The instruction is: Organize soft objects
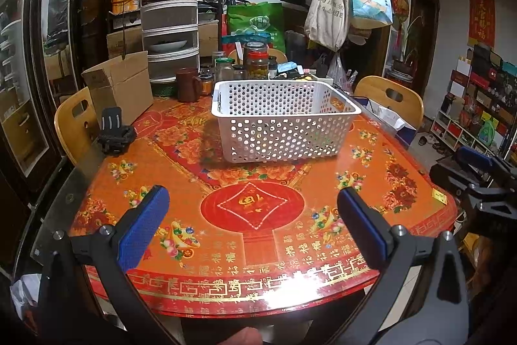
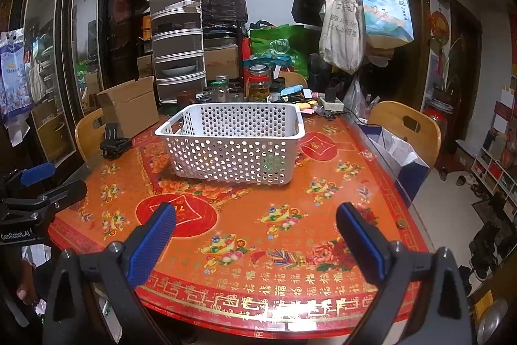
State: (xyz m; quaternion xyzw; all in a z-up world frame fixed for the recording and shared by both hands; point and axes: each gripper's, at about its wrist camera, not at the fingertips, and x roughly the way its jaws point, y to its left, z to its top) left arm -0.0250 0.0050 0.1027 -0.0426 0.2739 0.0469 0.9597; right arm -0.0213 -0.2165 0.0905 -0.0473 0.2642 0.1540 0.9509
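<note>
This is a lived-in home dining room. A counter (image 1: pixel 258 248) under a festive red-and-orange cloth stands among wooden chairs (image 1: pixel 392 96). Food jars (image 1: pixel 257 62), a tiered dish rack (image 1: pixel 169 18), cardboard boxes (image 1: pixel 119 86), a coat stand hung with tote bags (image 2: pixel 342 31) and a shoe shelf (image 1: pixel 465 131) crowd around it.

Both fisheye views are evenly lit by indoor light from above, fairly bright at the centre and falling to black in the corners. A white glare patch sits on the glossy desk (image 1: pixel 290 293) at its near edge, low in each frame. The basket (image 1: pixel 284 118) casts a soft shadow to its left. Straight lines bow strongly near the edges, and the cabinet (image 2: pixel 64 54) at left is dim. Focus is mildly soft throughout.
</note>
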